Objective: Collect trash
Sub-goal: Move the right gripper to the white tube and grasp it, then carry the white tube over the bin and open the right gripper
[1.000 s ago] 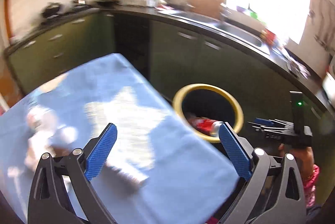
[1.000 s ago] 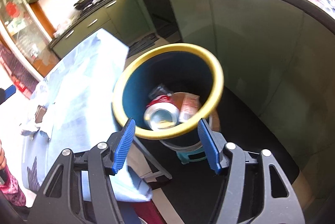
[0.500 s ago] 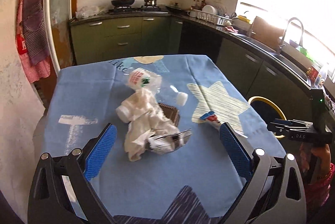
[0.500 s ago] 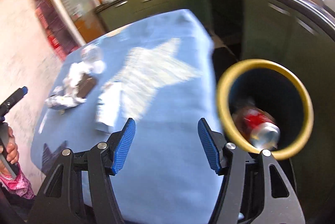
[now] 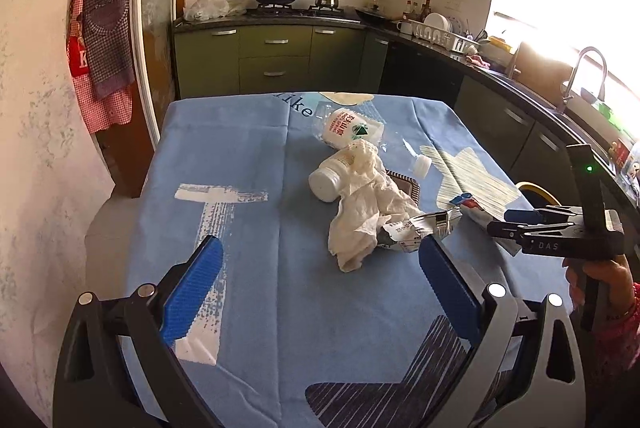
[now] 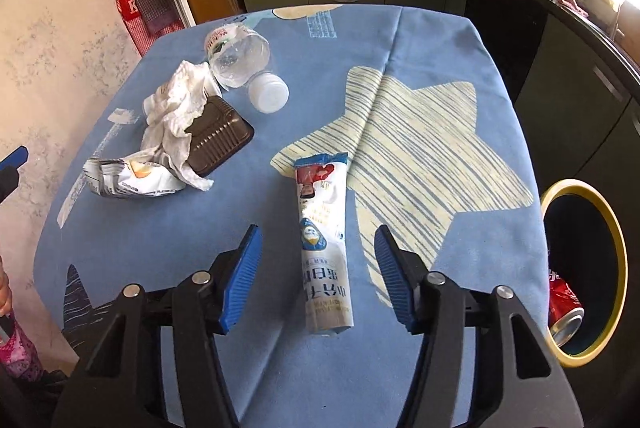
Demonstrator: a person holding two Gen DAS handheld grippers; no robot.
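A long white milk pouch [image 6: 322, 232] lies flat on the blue tablecloth [image 6: 200, 236]. My right gripper [image 6: 316, 244] hovers over its near half. The jaws are closing with the pouch between them, pads apart from it. To the left sits a heap of trash: crumpled tissue [image 5: 368, 212], a white pill bottle [image 5: 326, 182], a crushed clear bottle [image 5: 352, 130], a brown plastic tray [image 6: 220, 136] and a crumpled foil wrapper [image 6: 128, 176]. My left gripper [image 5: 316, 268] stands wide open in front of the heap, holding nothing.
A yellow-rimmed bin [image 6: 618, 228] stands off the table's right edge with a red can [image 6: 564, 304] inside. A loose white cap [image 6: 268, 92] lies by the clear bottle. Green kitchen cabinets [image 5: 276, 64] line the back and right. A wall is close on the left.
Both views swung from the bin to the table top. The right gripper came over the white pouch and its jaws narrowed. The left gripper now faces the trash heap.
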